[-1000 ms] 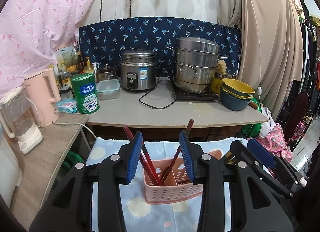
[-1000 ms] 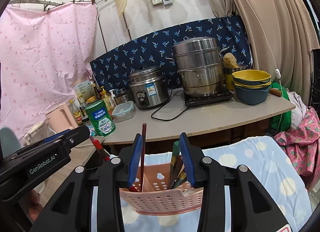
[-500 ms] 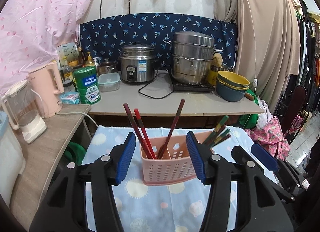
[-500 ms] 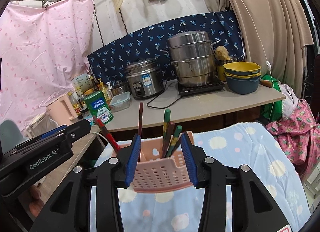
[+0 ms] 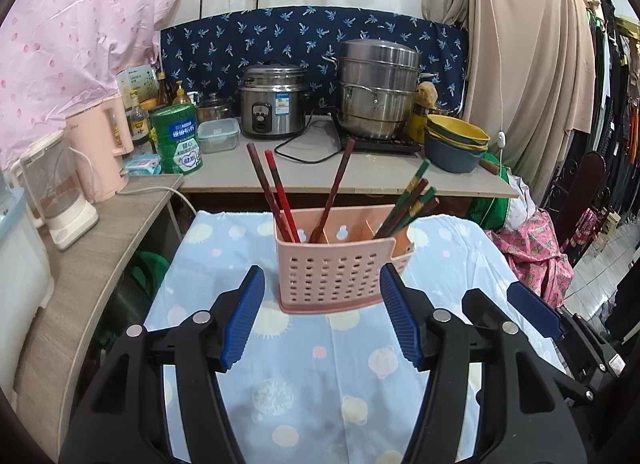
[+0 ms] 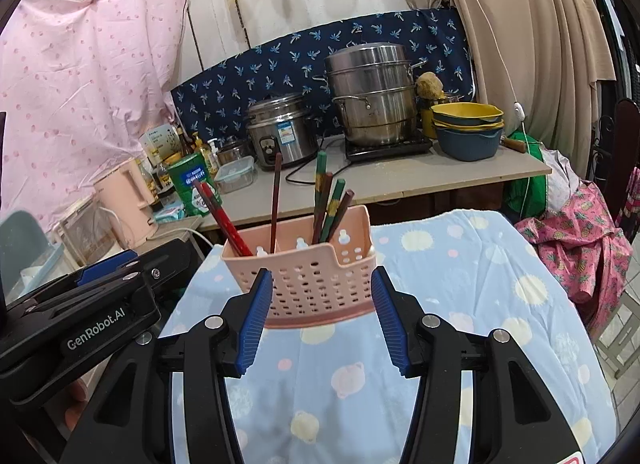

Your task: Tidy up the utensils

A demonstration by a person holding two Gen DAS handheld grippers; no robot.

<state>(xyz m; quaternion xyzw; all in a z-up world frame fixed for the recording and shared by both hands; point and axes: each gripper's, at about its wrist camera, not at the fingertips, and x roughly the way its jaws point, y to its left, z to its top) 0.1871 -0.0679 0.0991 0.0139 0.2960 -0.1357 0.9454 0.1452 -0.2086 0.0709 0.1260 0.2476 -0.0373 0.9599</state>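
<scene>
The left tongs (image 5: 322,316) stood open with nothing held, their jaws having just been widening; the blue pads (image 5: 244,318) flanked the lower front of the pink utensil basket (image 5: 338,268) without touching it, the basket standing just beyond the tips. The right tongs (image 6: 320,318) were open too, also freshly widened and empty, with the basket (image 6: 316,276) just ahead of their tips, its base showing in the gap between the pads. The basket stood upright on the blue dotted cloth (image 5: 304,376), toward the cloth's far edge. Two red chopsticks (image 5: 276,192) and a brown one (image 5: 338,188) leaned in its left compartment; a green-and-brown bundle (image 5: 412,200) leaned in its right one. Behind the cloth ran the counter (image 5: 240,180), carrying a rice cooker (image 5: 274,102), a steel steamer pot (image 5: 378,88) and stacked bowls (image 5: 456,142) near its right end.
</scene>
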